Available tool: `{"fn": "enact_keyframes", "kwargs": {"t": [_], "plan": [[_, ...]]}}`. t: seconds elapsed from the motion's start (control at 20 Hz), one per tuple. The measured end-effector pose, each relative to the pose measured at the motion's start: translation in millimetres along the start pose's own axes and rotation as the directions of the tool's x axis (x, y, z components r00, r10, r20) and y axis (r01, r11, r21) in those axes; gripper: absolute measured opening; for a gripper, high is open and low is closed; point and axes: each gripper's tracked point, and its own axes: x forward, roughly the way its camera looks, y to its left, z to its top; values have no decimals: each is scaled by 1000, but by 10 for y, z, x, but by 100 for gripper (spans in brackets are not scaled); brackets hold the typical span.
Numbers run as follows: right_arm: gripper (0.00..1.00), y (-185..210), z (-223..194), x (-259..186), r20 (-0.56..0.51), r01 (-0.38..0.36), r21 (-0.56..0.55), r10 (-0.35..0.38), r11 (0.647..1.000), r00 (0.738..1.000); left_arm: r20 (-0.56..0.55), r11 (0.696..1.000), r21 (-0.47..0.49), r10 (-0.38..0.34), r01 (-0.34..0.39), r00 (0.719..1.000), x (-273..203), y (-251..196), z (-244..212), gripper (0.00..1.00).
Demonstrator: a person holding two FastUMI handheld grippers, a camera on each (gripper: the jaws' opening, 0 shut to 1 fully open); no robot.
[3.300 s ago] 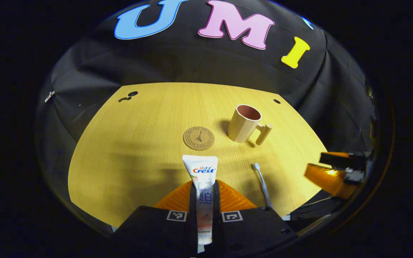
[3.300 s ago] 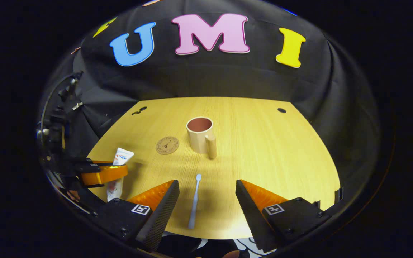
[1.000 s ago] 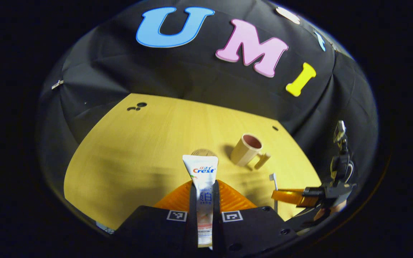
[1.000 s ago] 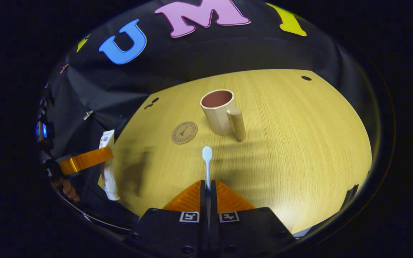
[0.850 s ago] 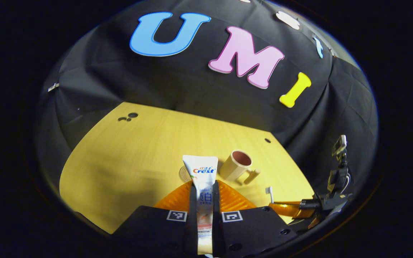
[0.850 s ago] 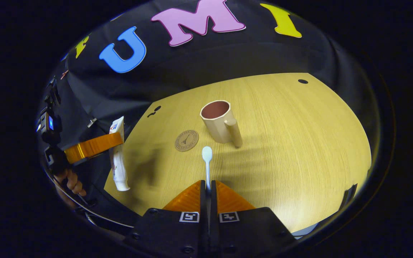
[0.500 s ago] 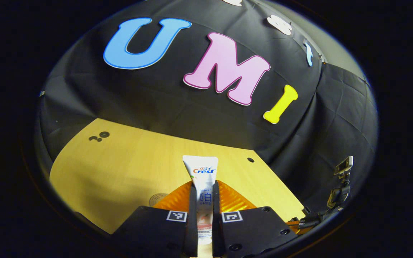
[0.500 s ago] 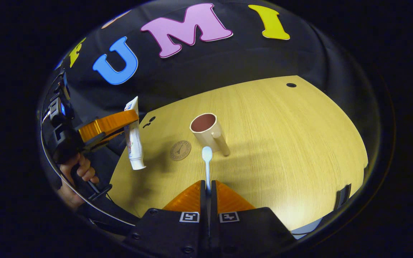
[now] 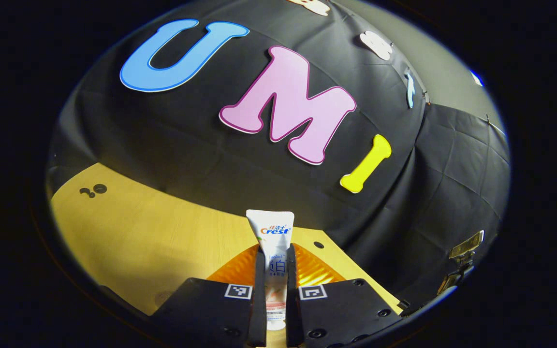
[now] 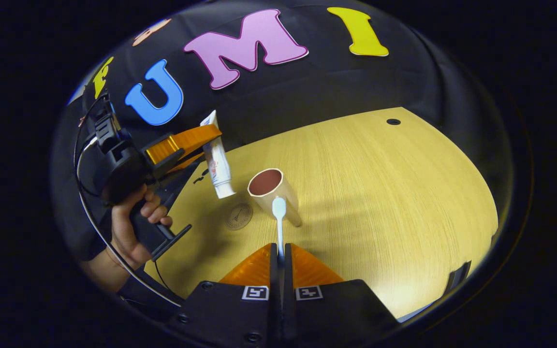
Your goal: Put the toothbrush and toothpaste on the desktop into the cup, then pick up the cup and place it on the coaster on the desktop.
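Left gripper view: left gripper [image 9: 273,282] sits at 6 o'clock, both fingers clamped on the toothpaste [image 9: 272,251]. Tube runs straight up between the fingers, flat crimped end on top, cap end low between the finger bases. Gripper is lifted clear of the desktop [image 9: 153,237], camera pitched up at the booth wall. Wood surface spans 8 to 5 o'clock, with a small dark hole [image 9: 318,245] just right of the tube and a pair of small dark holes [image 9: 94,190] at 9 o'clock

Right gripper view: right gripper [image 10: 280,261] at 6 o'clock, fingers closed together on the toothbrush [image 10: 279,224]. Handle is pinched, head points to 12 o'clock and overlaps the near side of the cup [image 10: 271,191]; cannot tell if they touch. Cup stands upright on the desktop [image 10: 380,193] near centre, opening up and bare inside, handle toward 5 o'clock. Coaster [image 10: 239,215] lies flat at 8 o'clock of the cup, just beside it, not under it

Same view, 9 to 10 o'clock: left gripper [image 10: 201,140] held by a hand [image 10: 136,220], pinching the toothpaste [image 10: 216,159]. Tube hangs in the air, tilted, cap end down, at 10 o'clock of the cup rim, near it and not inside
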Motion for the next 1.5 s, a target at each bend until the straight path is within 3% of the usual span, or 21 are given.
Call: {"fn": "enact_keyframes", "kwargs": {"t": [0.2,0.3,0.4,0.7,1.0,1.05,1.15,1.3,1.35,1.4,1.45,1.5], "plan": [[5,-157,64,220,43,-35,-12,36,999,998,102,999,-14,-45,46,994,252,-52,35,20],[5,-261,90,273,62,-40,1,39,999,997,126,999,17,-46,44,991,347,-22,-29,16],[5,-327,99,296,79,-41,14,40,999,996,122,997,75,-34,25,992,417,25,-157,20],[5,-360,34,222,66,-54,46,50,998,997,21,990,141,5,-7,1000,518,84,-602,21],[5,-259,182,94,72,-68,83,62,994,995,-89,987,129,106,-94,990,409,261,-902,28],[5,-231,232,74,83,-72,97,64,993,994,-117,986,127,121,-106,986,378,287,-957,33],[5,-182,299,17,96,-87,125,75,988,993,-162,988,114,124,-106,979,339,286,-1073,24],[5,-99,436,-33,128,-107,185,84,977,988,-195,987,128,118,-94,974,273,242,-1089,35],[5,-83,487,-50,141,-110,203,83,973,987,-201,984,146,128,-99,971,240,247,-1090,47],[5,-63,535,-53,155,-113,220,80,969,985,-213,981,168,135,-100,968,200,233,-1095,43],[5,-42,609,-55,172,-116,233,77,966,982,-221,976,192,145,-103,964,160,229,-1101,56],[5,-20,670,-48,186,-118,245,73,962,980,-229,972,213,153,-104,961,93,216,-1087,52]]}}
